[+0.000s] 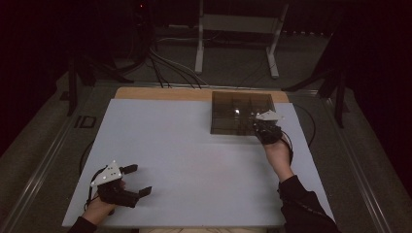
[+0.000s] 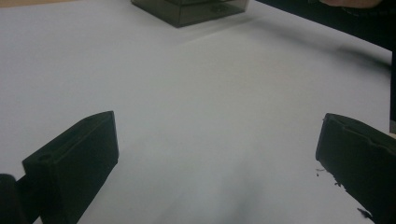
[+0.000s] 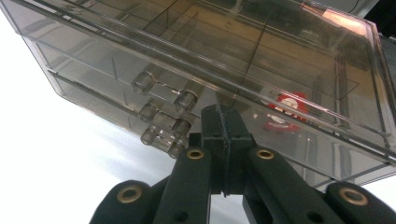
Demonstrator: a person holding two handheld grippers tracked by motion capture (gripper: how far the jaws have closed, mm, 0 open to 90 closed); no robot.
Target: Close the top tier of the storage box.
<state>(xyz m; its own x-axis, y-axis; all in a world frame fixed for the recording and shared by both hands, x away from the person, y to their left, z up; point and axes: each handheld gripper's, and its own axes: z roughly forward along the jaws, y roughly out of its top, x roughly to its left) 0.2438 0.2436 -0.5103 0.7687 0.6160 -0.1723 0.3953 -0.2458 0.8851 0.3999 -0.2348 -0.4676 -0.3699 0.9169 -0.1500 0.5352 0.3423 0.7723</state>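
White worktop: smoked drawer box at far edge; right tongs clenched against its front, likely nudging; left tongs gaped, idle.

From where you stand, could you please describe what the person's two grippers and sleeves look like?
Both the left gripper and the right gripper are black, each topped with a grey three-cornered plate and trailing a dark cable. The right gripper's linkage carries brass-coloured rivets. The right sleeve is dark.

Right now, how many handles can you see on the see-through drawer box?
2: an upper handle and a lower handle on the drawer box front, beside the shut right tongs. More may be hidden.
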